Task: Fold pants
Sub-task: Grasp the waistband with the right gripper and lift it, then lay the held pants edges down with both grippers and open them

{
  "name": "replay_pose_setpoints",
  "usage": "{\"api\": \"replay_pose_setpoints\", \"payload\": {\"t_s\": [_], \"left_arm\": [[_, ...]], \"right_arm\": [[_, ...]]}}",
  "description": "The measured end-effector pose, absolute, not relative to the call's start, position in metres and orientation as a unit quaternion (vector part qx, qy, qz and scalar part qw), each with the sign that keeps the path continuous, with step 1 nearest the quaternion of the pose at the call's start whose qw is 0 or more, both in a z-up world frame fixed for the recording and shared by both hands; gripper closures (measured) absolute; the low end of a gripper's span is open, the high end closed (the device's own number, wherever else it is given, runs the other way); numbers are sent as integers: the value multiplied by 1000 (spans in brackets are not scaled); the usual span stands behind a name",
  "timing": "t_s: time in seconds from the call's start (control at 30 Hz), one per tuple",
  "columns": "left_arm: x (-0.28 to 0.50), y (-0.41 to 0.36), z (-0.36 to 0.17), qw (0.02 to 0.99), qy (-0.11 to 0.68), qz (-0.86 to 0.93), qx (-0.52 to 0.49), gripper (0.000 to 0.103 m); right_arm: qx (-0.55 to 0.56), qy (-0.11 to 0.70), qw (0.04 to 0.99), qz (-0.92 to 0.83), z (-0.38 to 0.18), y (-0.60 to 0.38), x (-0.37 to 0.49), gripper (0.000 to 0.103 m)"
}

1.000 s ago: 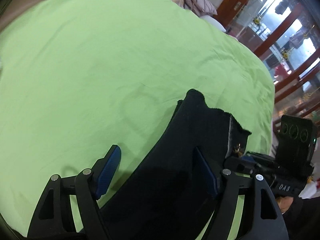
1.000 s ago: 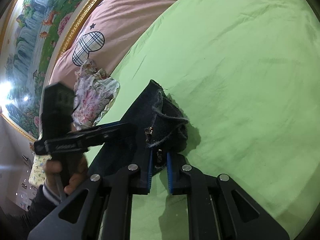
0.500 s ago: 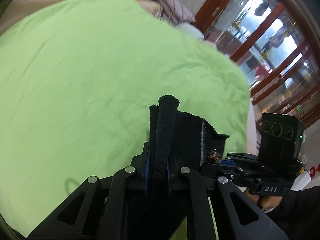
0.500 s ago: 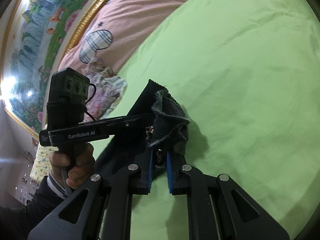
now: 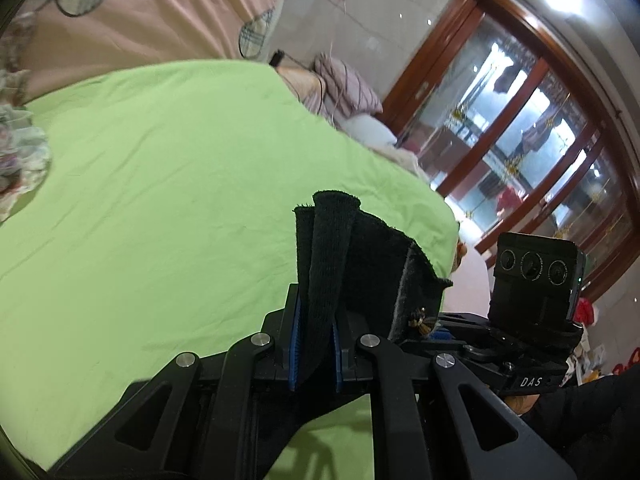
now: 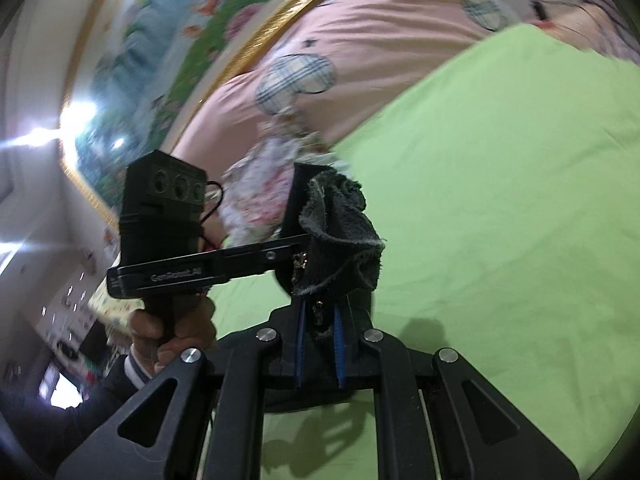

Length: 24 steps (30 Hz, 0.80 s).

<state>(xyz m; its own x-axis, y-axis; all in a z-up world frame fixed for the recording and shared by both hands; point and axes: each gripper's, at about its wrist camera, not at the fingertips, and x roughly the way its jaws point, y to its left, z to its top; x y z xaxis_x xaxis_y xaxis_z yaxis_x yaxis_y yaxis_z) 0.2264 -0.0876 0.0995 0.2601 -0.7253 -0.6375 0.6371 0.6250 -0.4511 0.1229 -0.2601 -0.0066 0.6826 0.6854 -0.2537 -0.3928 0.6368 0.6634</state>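
Observation:
The dark pants [image 5: 360, 264] hang lifted above a green bedsheet [image 5: 160, 200]. My left gripper [image 5: 316, 344] is shut on a folded edge of the waist, which sticks up between its blue pads. In the right wrist view my right gripper [image 6: 318, 340] is shut on a bunched, frayed edge of the same pants [image 6: 340, 232]. The right gripper's body also shows at the right of the left wrist view, and the left gripper's body, held by a hand [image 6: 172, 340], shows at the left of the right wrist view. The lower part of the pants is hidden below both grippers.
A pink quilt with plaid patches [image 6: 360, 52] lies beyond the sheet, with a floral cloth [image 6: 256, 184] at its edge. A striped pillow [image 5: 344, 84] sits at the far corner. Glass doors in wooden frames [image 5: 520, 128] stand beyond the bed. A framed painting [image 6: 140, 60] hangs on the wall.
The left gripper's jaws closed on the pants' edge. Both grippers then rose and tilted up, lifting the pants off the sheet; quilt and wall came into view.

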Motion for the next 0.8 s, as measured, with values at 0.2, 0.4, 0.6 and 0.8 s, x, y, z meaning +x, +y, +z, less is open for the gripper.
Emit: {"api": "replay_pose_setpoints", "payload": {"t_s": [0.2, 0.4, 0.6, 0.8], "left_arm": [[206, -54, 102, 806, 410, -417, -86, 92], [193, -20, 88, 817, 397, -398, -125, 92], [182, 21, 66, 819, 394, -380, -170, 93], [179, 47, 39, 816, 398, -367, -201, 92]], "right_arm": [[261, 254, 860, 357, 9, -222, 121, 90], [235, 275, 849, 385, 9, -181, 126, 90], [208, 297, 843, 397, 4, -148, 130, 90], [196, 322, 834, 403, -6, -128, 135, 90]]}}
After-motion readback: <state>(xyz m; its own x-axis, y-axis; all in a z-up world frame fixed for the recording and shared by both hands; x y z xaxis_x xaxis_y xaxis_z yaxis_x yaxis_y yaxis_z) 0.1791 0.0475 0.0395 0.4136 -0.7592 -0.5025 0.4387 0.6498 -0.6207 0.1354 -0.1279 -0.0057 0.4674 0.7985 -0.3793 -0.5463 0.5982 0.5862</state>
